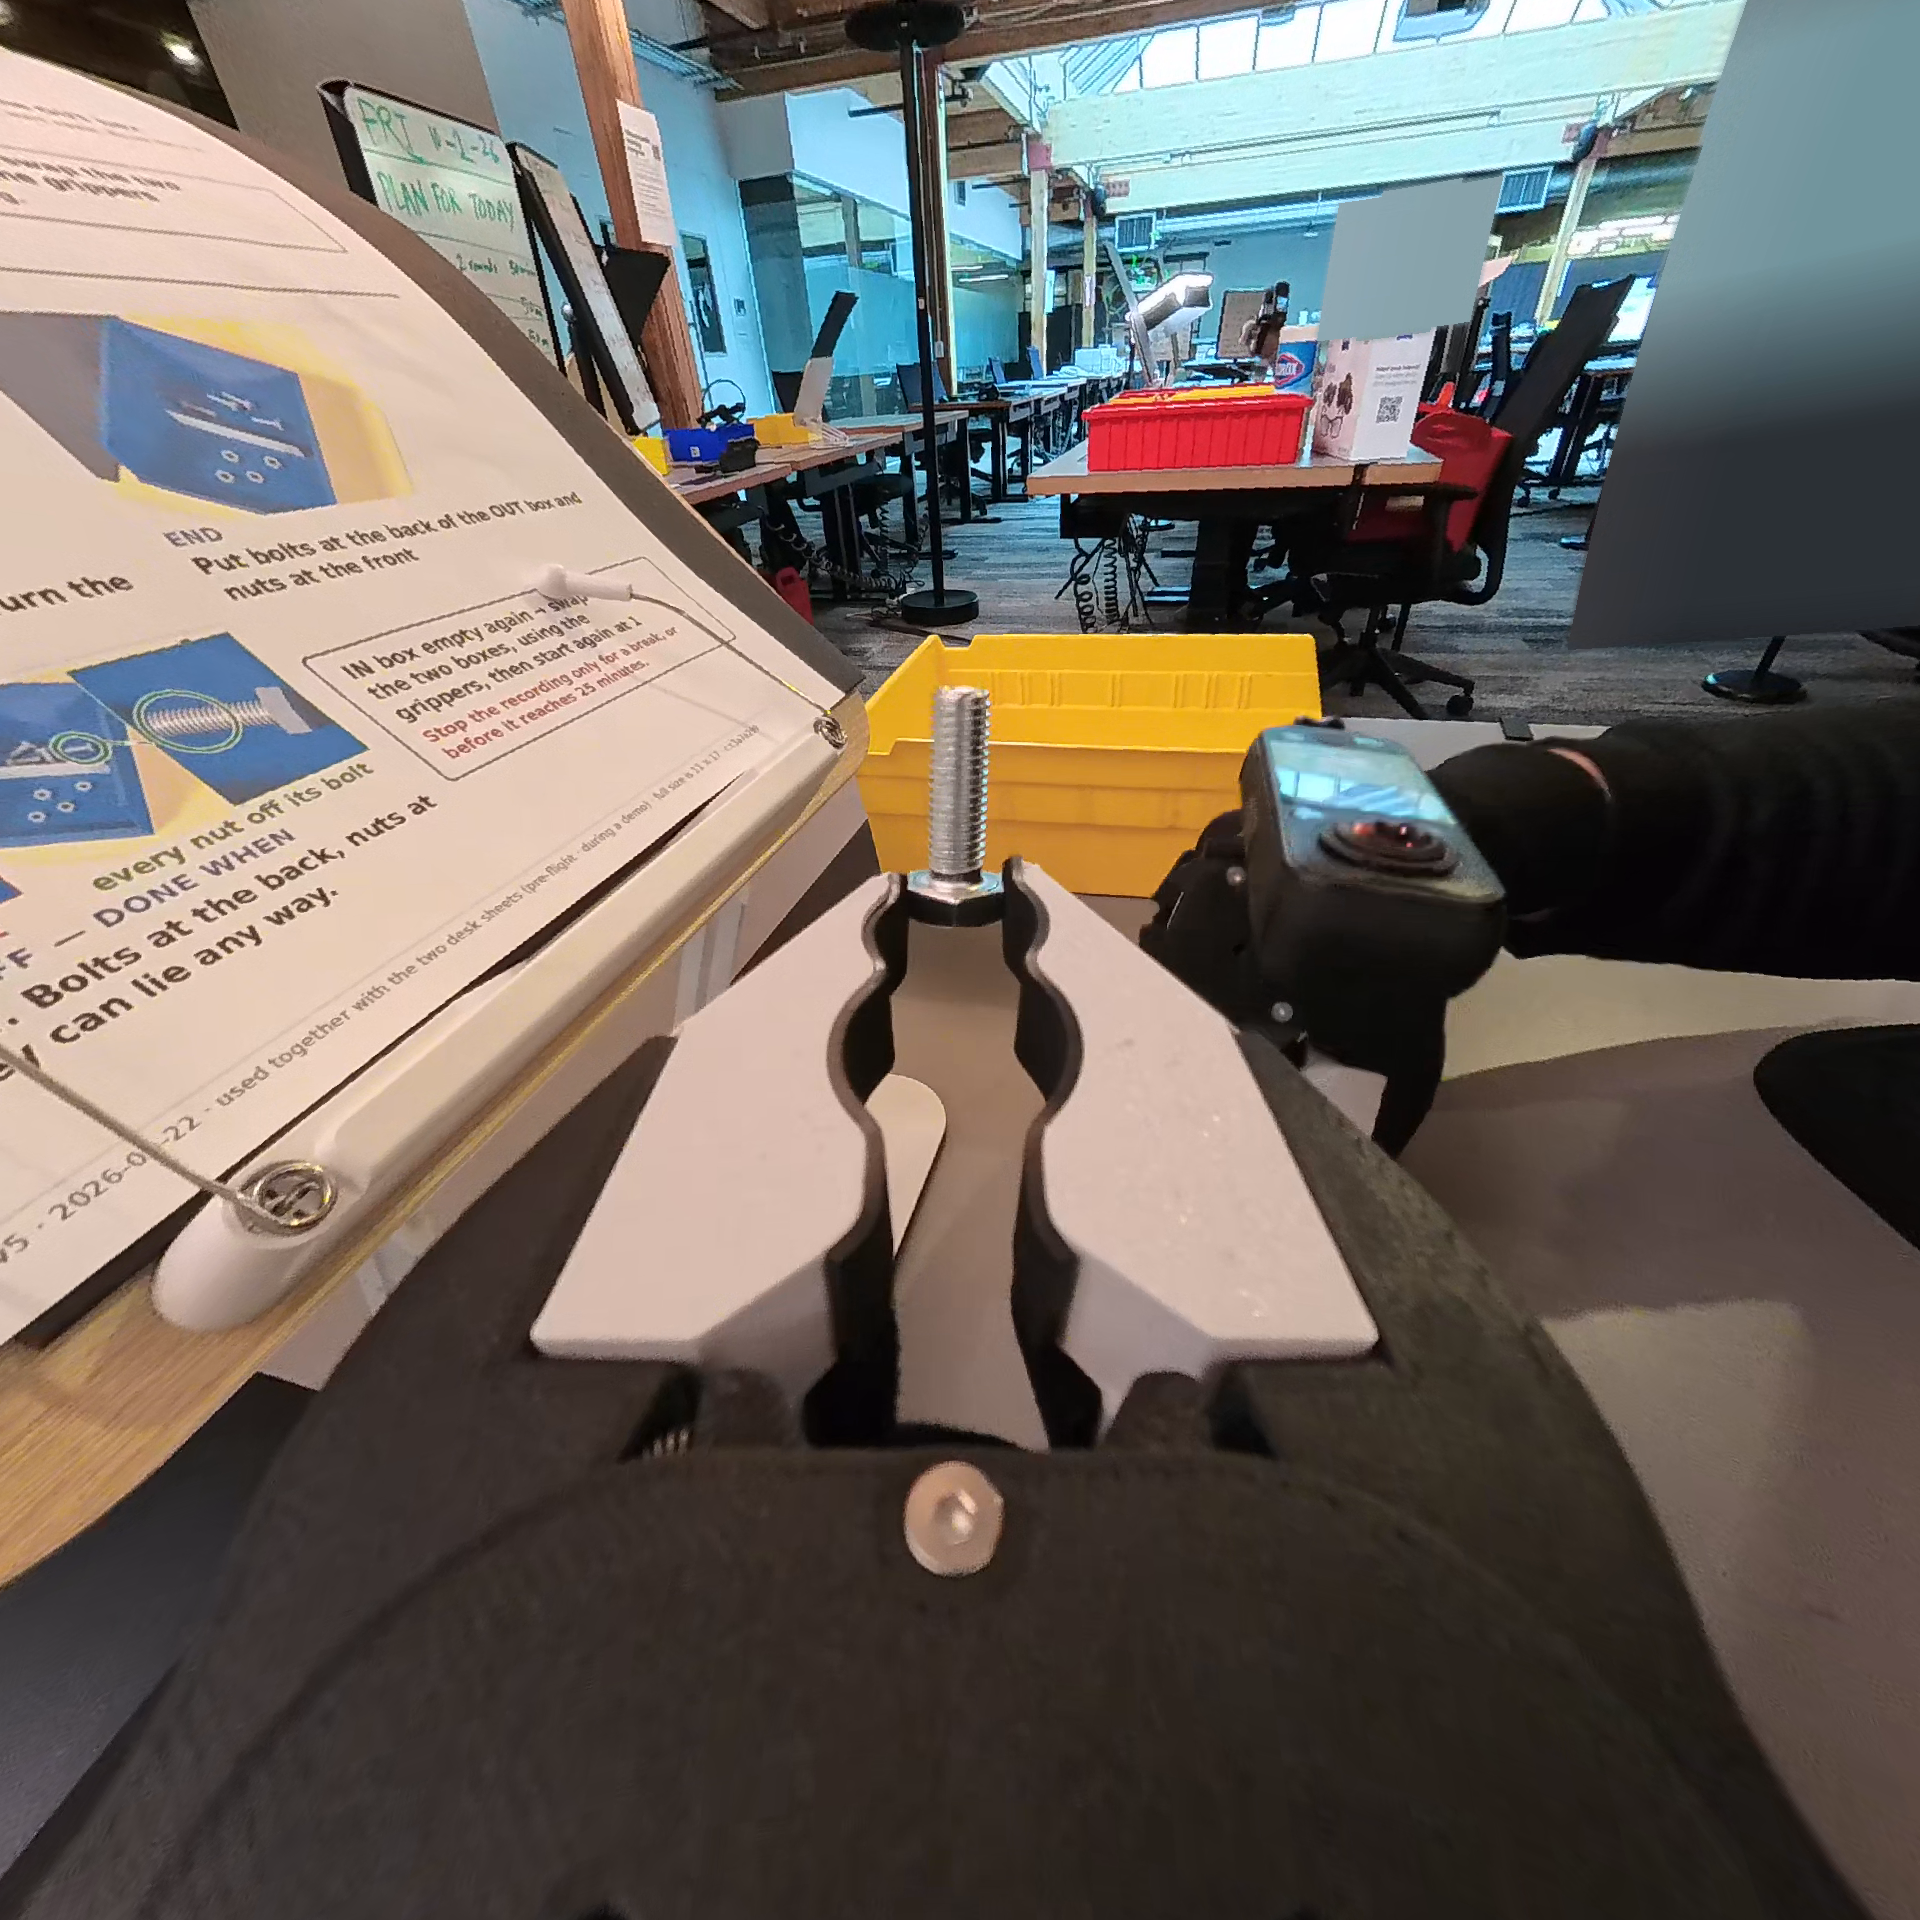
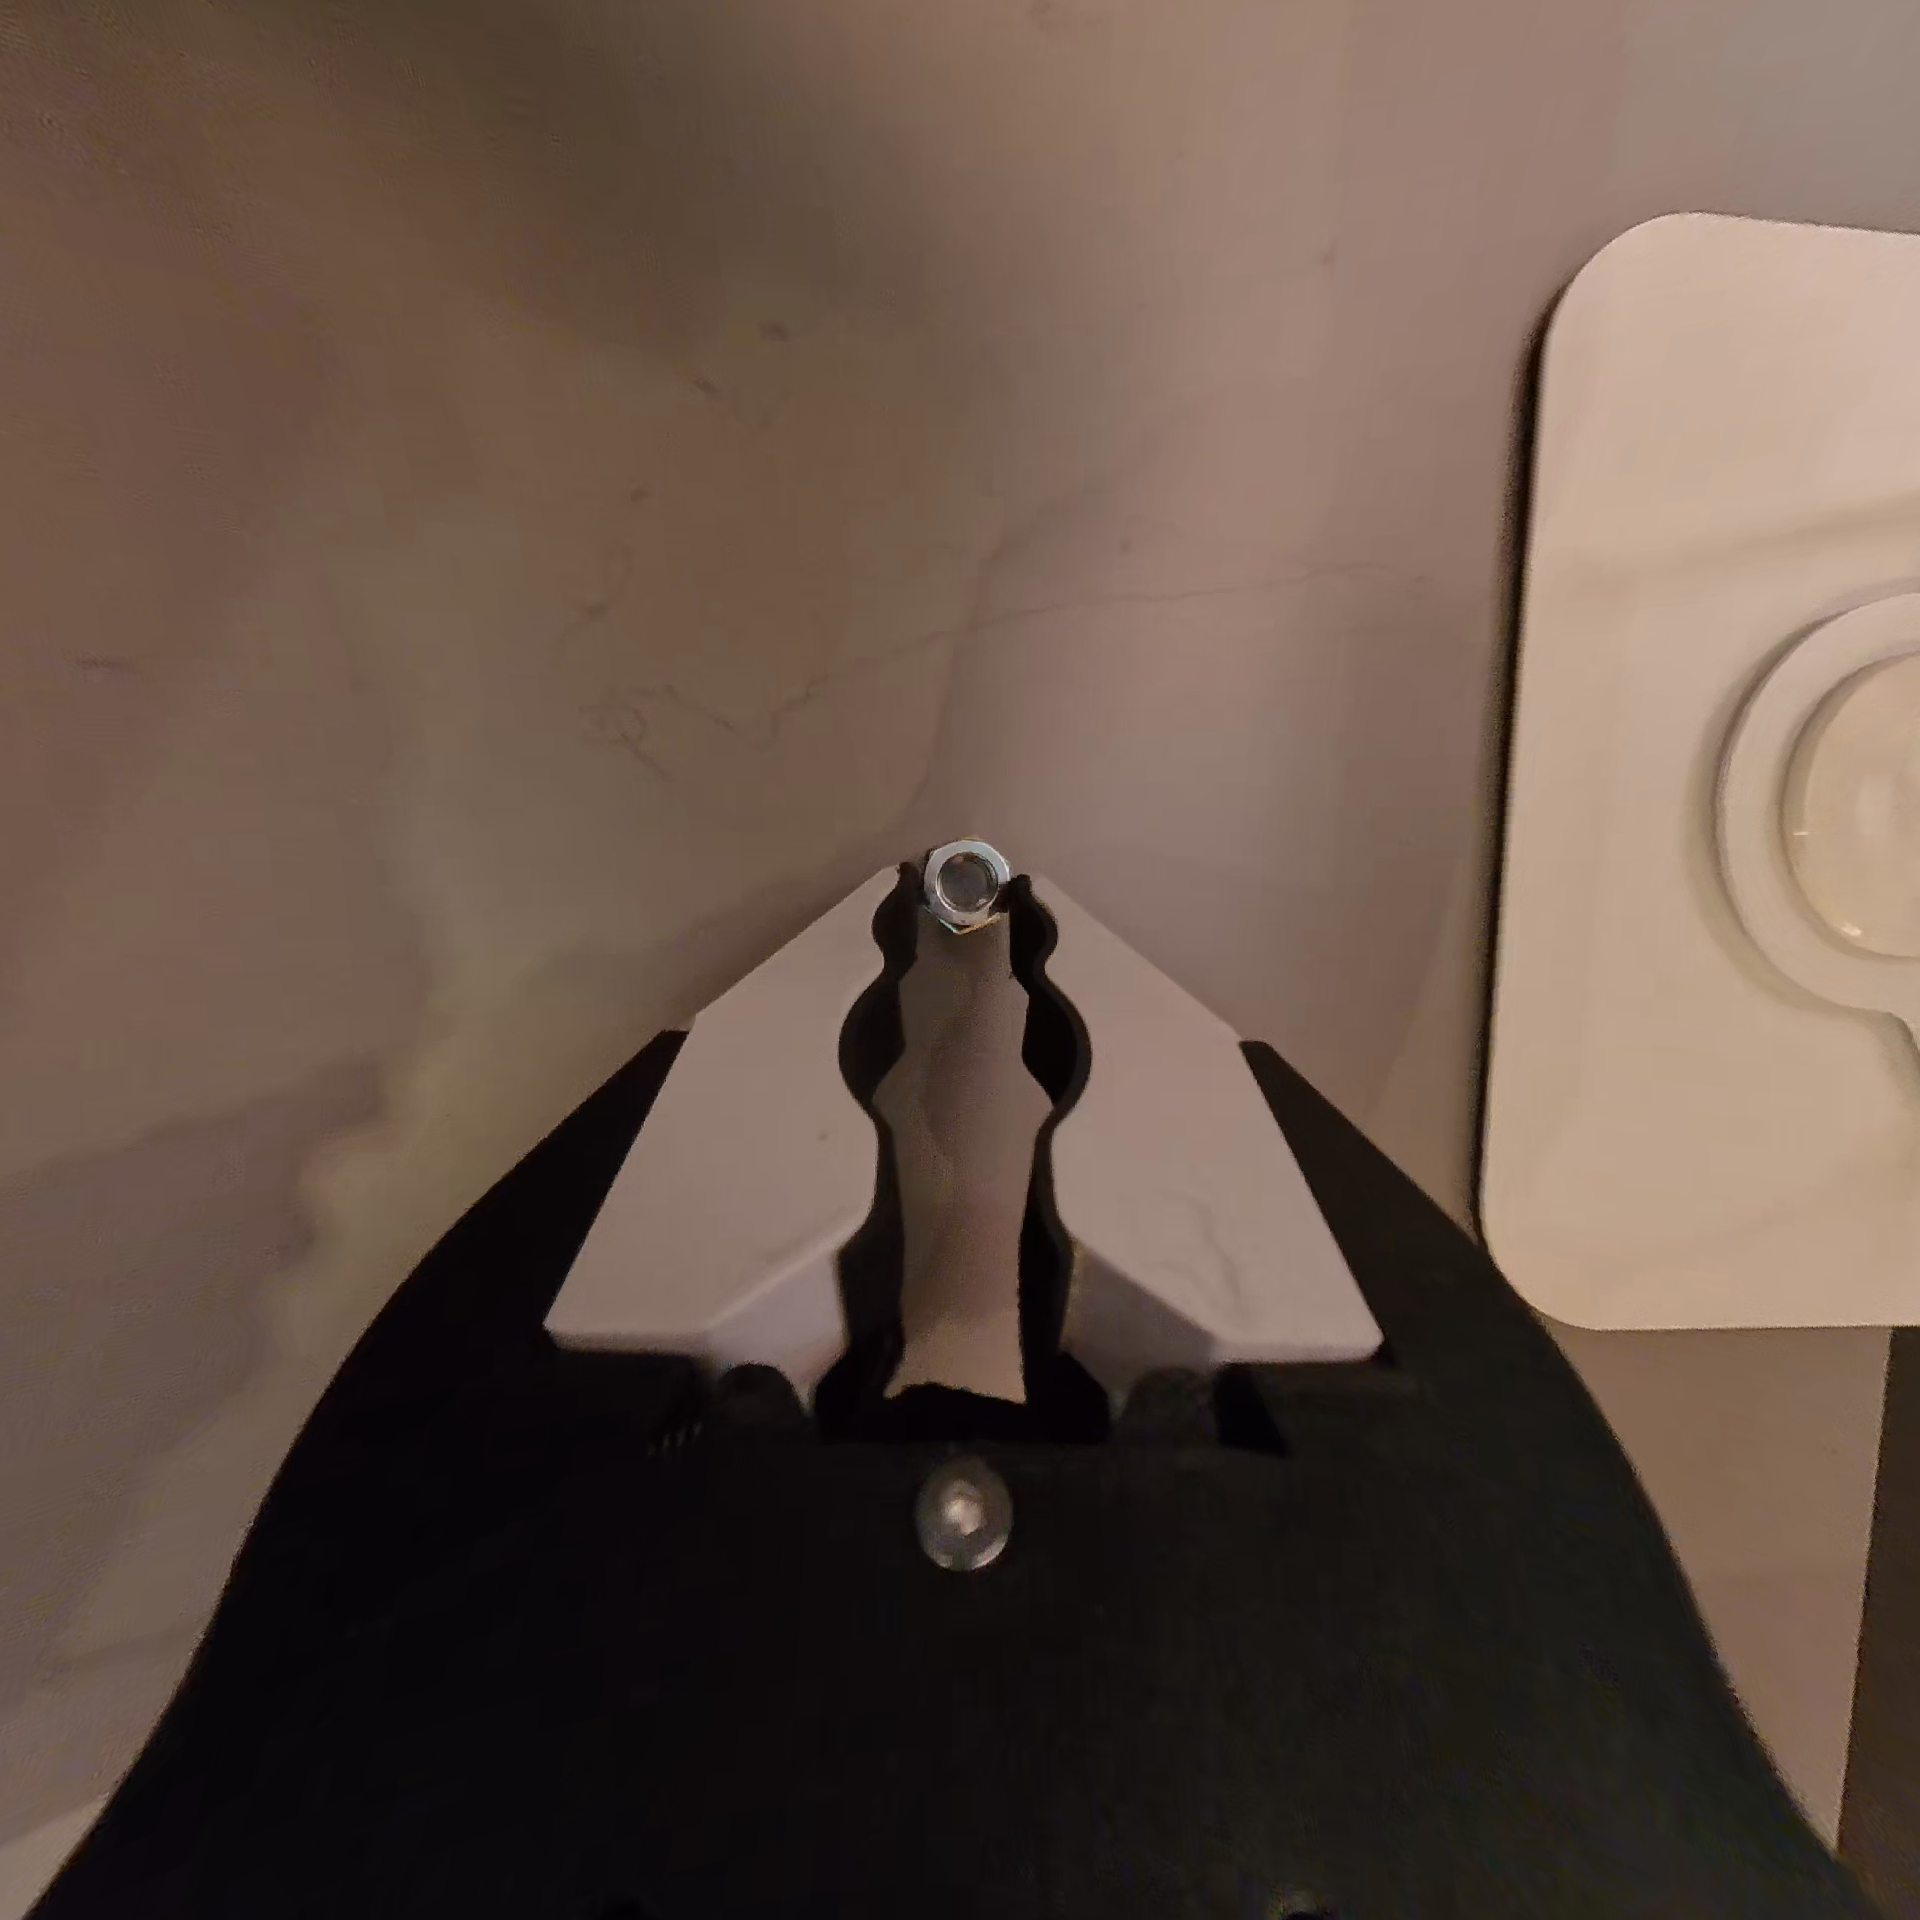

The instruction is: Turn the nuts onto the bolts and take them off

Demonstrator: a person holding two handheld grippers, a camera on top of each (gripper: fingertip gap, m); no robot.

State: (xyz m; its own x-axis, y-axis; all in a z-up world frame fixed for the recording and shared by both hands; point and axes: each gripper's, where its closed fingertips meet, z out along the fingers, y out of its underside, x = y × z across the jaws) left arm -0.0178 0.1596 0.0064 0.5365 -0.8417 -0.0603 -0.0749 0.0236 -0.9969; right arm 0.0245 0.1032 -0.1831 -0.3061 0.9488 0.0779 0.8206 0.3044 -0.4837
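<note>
In the left wrist view my left gripper (image 1: 954, 891) is shut on the hex head of a silver bolt (image 1: 958, 790), which stands upright with its threaded end up. The right gripper (image 1: 1340, 935) shows to the right of it, black with a camera on top, held by a hand in a dark sleeve (image 1: 1714, 831). In the right wrist view my right gripper (image 2: 964, 891) is shut on a small silver hex nut (image 2: 964, 885) at its fingertips, with the nut's hole facing the camera. The grey table top (image 2: 520, 520) lies close under it.
A yellow bin (image 1: 1091, 748) stands just behind the bolt. A tilted board with a printed instruction sheet (image 1: 312, 675) fills the left. A white plate with a round raised part (image 2: 1714, 779) lies on the table to the right of the nut. Office desks stand far behind. There is about 20 cm between the tips of the two grippers.
</note>
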